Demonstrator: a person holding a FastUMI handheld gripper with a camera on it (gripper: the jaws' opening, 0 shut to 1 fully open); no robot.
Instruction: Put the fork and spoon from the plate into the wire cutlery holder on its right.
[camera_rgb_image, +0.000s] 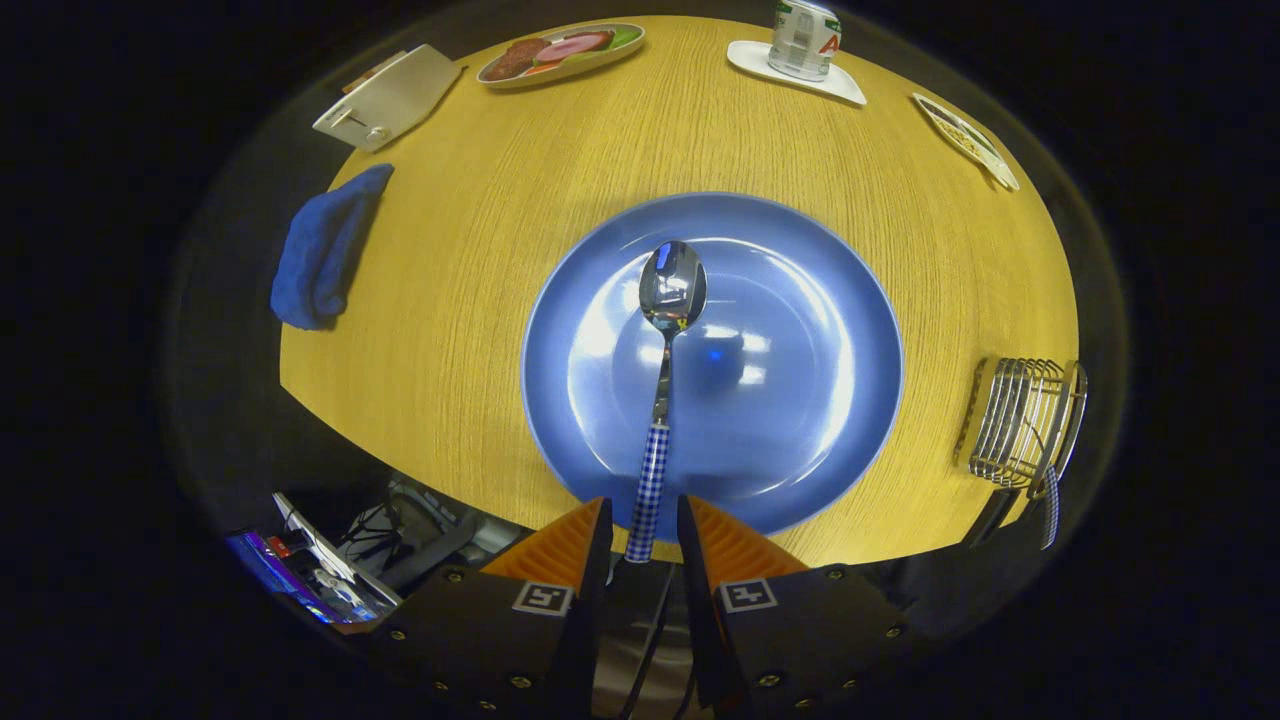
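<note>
my gripper fingers either side of the spoon handle, over the blue plate; wire cutlery holder to the right

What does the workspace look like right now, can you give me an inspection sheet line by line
Surface: round wooden table, blue plate at its centre.
Job's things: spoon lies on the plate, checked handle pointing back between the fingers; wire cutlery holder right of the plate, a checked handle hanging from its near side, likely the fork.
Clutter: blue cloth, toaster, plate of food, can on a white coaster, small dish.
Grippers: tongs open, fingers either side of the spoon handle's end, not pressing.
Cables: dark cables below the table's near edge.
Surroundings: dark; nothing else seen.
</note>
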